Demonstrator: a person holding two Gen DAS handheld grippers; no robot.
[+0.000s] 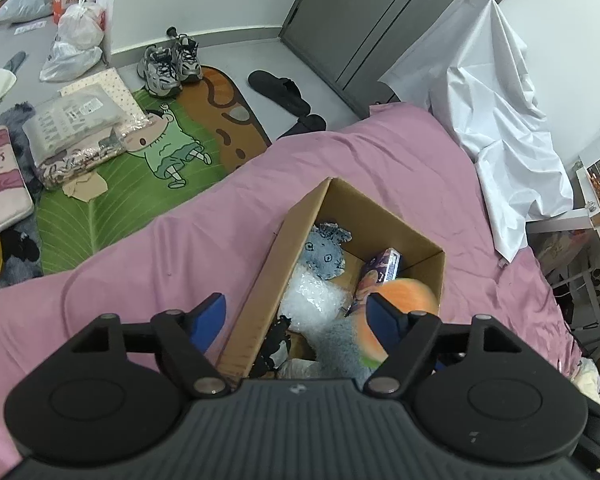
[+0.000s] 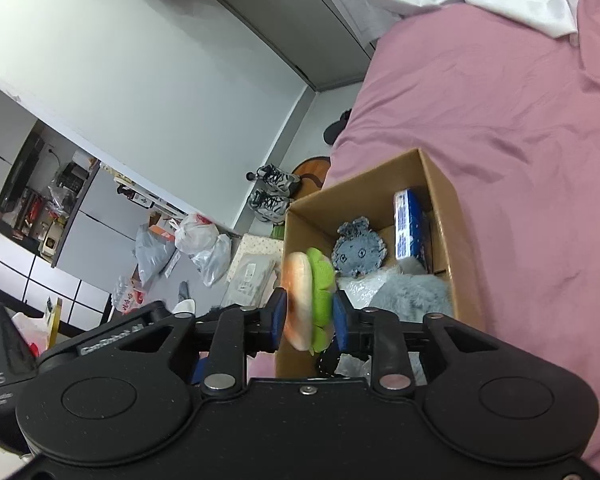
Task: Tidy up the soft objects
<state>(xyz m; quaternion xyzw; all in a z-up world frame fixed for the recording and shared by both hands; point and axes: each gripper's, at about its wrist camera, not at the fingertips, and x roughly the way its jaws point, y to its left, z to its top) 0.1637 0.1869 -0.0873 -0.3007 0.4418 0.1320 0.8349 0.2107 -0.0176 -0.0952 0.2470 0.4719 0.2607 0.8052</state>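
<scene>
Pink bedsheet [image 1: 380, 184] covers the bed, with an open cardboard box [image 2: 440, 184] sitting on it near the floor-side edge — beyond that edge, a leaf-print rug, sneakers and plastic bags on the floor. Box already holds a blue-grey round plush [image 2: 358, 254] against the far-left wall, a printed carton [image 2: 410, 226] along the far-right wall, crinkled clear plastic [image 1: 314, 300] mid-box and a fluffy grey toy [image 2: 412, 292] at the near side. Right gripper [image 2: 306, 314] has an orange-and-green burger-like plush [image 2: 308, 300] between its blue pads, jaws narrow, toy hanging over the box's near-left wall. Whether the pads press on it fully I can't say — it looks held, though loosely. Left gripper [image 1: 296, 320] is wide, nothing between its pads, hovering over the box's near-left wall; the orange plush shows blurred just past its right finger [image 1: 384, 316]. Step in hand, as I read it: drop the burger plush into the box. To do it well, carry it further toward the box's middle before letting go — over the wall it could tip outward onto the sheet. The free spot looks to be between the plastic and the carton; release low so it doesn't bounce off the grey fluff. Left claw should stay clear of the drop path, or steady the near wall if the box shifts on the soft bedding.
</scene>
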